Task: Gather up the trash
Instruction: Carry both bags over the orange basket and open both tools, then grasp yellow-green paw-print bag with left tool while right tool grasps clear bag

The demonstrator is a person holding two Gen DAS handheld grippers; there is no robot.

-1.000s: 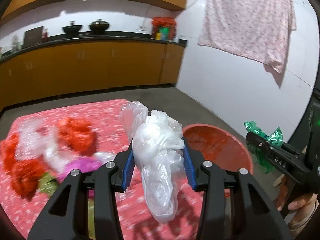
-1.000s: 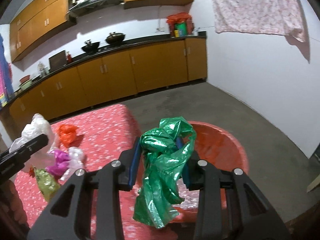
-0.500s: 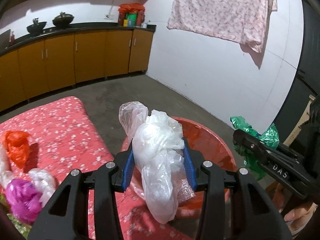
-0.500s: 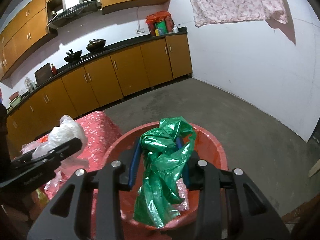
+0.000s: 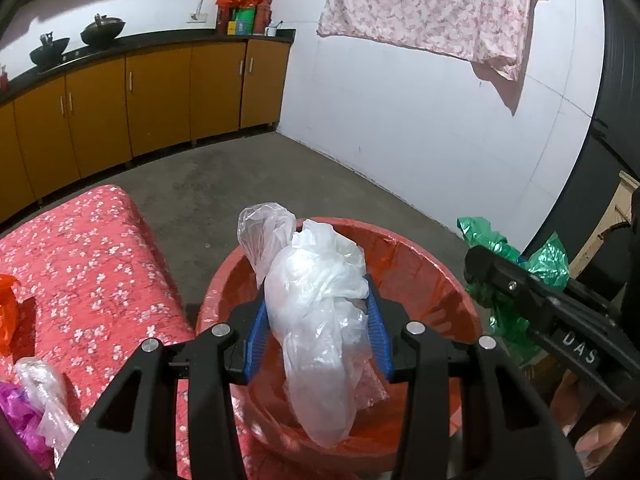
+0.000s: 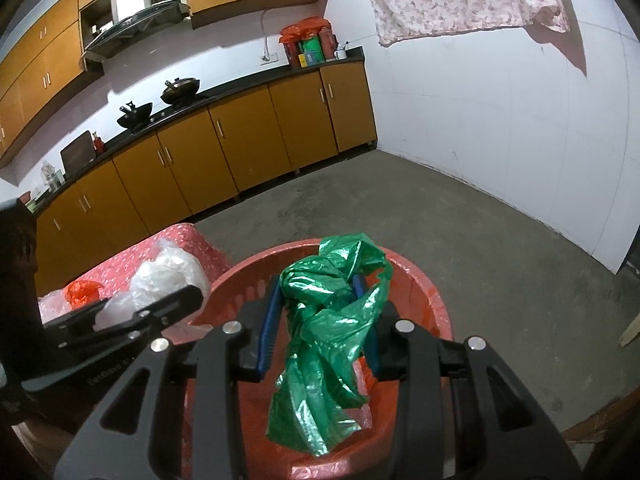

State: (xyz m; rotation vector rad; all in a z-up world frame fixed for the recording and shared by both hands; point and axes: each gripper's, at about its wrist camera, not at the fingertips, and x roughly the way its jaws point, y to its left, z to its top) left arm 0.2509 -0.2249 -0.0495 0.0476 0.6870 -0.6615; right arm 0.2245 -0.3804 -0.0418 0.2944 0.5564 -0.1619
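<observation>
Risk on release over the red basin (image 5: 424, 256): light plastic may cling to the blue pads or drift past the rim onto the floor if let go too high. At lower centre of the left view, left gripper (image 5: 316, 328) clamped on a clear plastic bag (image 5: 316, 312), crumpled between the jaws, tail hanging into the basin. At lower centre of the right view, right gripper (image 6: 320, 312) clamped likewise on a green plastic bag (image 6: 332, 336).
</observation>
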